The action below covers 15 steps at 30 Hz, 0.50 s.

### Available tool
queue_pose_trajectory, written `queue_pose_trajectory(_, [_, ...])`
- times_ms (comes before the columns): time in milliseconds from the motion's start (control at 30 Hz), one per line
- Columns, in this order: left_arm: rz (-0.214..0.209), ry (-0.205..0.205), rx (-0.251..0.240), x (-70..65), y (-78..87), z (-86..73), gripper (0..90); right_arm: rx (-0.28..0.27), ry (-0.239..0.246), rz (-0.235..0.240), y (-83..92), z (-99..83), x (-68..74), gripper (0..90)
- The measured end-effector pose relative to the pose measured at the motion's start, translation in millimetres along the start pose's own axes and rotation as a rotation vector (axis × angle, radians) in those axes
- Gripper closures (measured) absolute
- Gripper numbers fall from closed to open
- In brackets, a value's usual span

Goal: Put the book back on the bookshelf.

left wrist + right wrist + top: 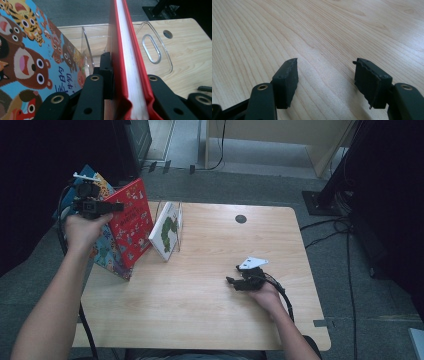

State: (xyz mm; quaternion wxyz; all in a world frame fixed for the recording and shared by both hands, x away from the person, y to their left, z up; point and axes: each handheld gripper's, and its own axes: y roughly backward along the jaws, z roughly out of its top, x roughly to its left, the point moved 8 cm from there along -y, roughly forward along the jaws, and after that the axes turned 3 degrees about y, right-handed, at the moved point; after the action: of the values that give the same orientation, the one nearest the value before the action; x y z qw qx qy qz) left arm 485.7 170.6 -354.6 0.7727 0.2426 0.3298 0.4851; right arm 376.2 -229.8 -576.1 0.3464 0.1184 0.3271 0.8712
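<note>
While high view places left gripper (117, 207) on red hardcover picture book (131, 220) at table's left edge, left gripper view adds clamp on its fore-edge, clear acrylic rack (152, 47) beyond. Right gripper (325, 62): jaws apart, empty, over wooden table (332, 30).

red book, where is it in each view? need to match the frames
High view: red book upper left, upright at the table's left edge, clamped by the left gripper.
Left gripper view: red book edge-on at centre, between the jaws.
Right gripper view: wooden tabletop ahead of the jaws.
Shared landmark: wooden tabletop.
</note>
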Motion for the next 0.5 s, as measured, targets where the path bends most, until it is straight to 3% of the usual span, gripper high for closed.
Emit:
queue_pose_trajectory(167, [-0.018, 0.009, 0.07, 1.7, 1.7, -5.9, 77.3, -0.001, -0.001, -0.001, 0.3, -0.2, 0.4, 35.1])
queue_pose_trajectory(267, [-0.01, 0.004, 0.076, 4.7, 5.5, -7.0, 76.6, -0.001, -0.001, -0.002, 0.3, -0.2, 0.3, 35.1])
queue_pose_trajectory(500, [-0.017, 0.01, 0.15, 7.3, 7.0, -12.0, 75.8, -0.001, -0.001, -0.001, 0.3, -0.3, 0.4, 35.1])
